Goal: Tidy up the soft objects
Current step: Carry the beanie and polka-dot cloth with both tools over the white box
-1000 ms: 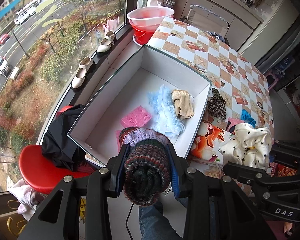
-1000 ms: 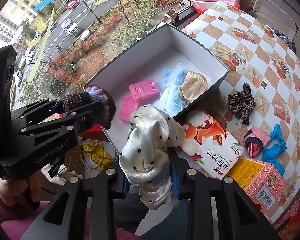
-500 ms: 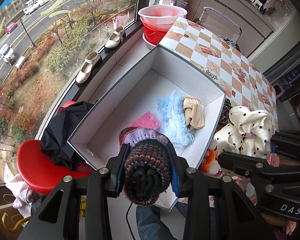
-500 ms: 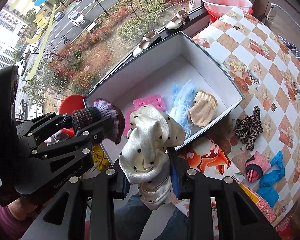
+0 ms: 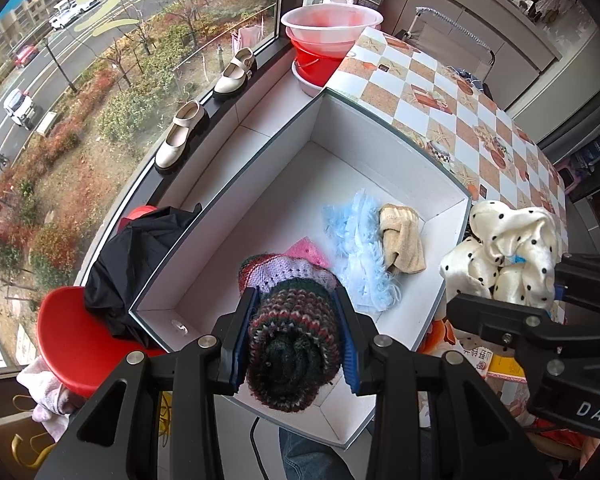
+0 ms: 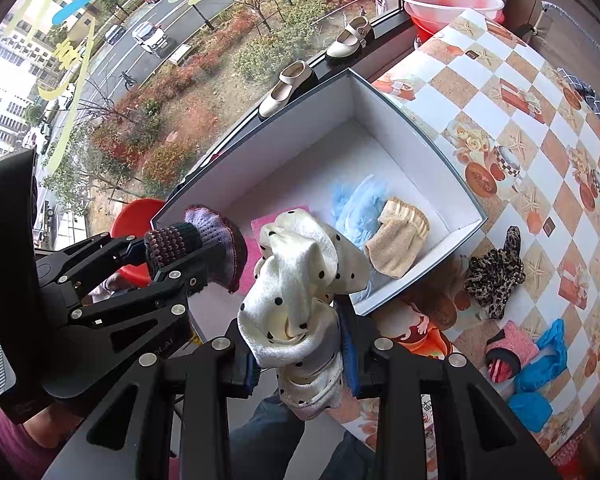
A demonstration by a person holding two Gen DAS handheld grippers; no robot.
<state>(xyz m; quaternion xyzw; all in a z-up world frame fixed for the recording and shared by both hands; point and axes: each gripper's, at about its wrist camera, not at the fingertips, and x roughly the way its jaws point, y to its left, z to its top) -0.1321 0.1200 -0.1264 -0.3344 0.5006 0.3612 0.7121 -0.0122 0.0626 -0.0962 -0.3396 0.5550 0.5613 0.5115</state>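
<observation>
Soft things are gathering in the big white box (image 5: 380, 128), which sits at the window edge of the checkered worktop (image 5: 440, 92) and now fills more of both views than a second ago, its far corner nearer the red basins (image 5: 328, 36). Both tools have come forward over its near end. The left hand-held gripper (image 5: 296, 336) stays clenched on a striped knit hat (image 5: 292, 344), rolled, its long axis running along the fingers, lilac brim pointing into the box. To its right, the right hand-held gripper (image 6: 300, 352) keeps hold of a cream polka-dot cloth (image 6: 300, 280), bunched upright above the near right wall. Inside lie a pale blue fluffy piece (image 5: 360, 256), a beige sock (image 5: 404, 240) touching it, and a pink sponge (image 5: 308, 250). Out on the worktop: a leopard scrunchie (image 6: 496, 272).
</observation>
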